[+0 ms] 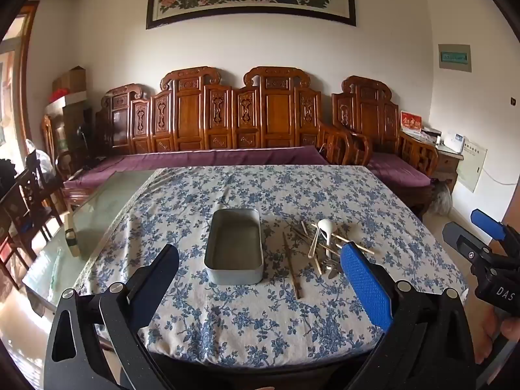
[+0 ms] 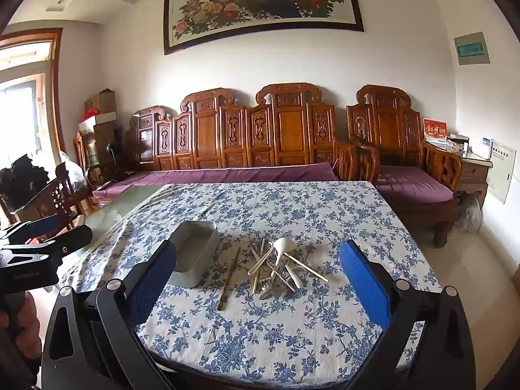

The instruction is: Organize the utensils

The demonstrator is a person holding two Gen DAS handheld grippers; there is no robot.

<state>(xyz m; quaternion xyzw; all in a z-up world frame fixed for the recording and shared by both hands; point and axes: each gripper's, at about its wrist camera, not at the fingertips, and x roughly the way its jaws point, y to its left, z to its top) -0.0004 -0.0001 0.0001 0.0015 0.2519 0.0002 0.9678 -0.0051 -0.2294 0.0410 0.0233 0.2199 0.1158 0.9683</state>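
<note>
Here, a table covered with a blue floral tablecloth (image 1: pixel 260 318) is seen ahead of both pairs of fingers, with a carved wooden sofa (image 1: pixel 227 120) and its purple cushion well beyond the fingertips against the far wall, under a framed peony painting (image 2: pixel 260 3).

The left gripper (image 1: pixel 260 279) is held with its fingers spread wide apart and nothing between the pads. An empty rectangular metal tin (image 1: pixel 234 247) is framed between them, just beyond the fingertips and nearer the left finger (image 1: pixel 156 276). The right finger's blue pad (image 1: pixel 364 279) overlaps the near edge of the utensil pile (image 1: pixel 325 247) in this view.

The right gripper (image 2: pixel 260 279) is likewise held wide open and empty. From its wrist view the utensil pile is seen between the two fingers, just ahead of the tips, with the tin partly hidden behind the left finger (image 2: pixel 152 279).

Within the pile a white ceramic spoon (image 2: pixel 283 248) lies on top of pale chopsticks (image 2: pixel 305 268) and metal pieces, one of which appears to be a fork (image 2: pixel 265 284). A single dark chopstick (image 2: pixel 230 279) lies apart, between the tin and the pile.
</note>
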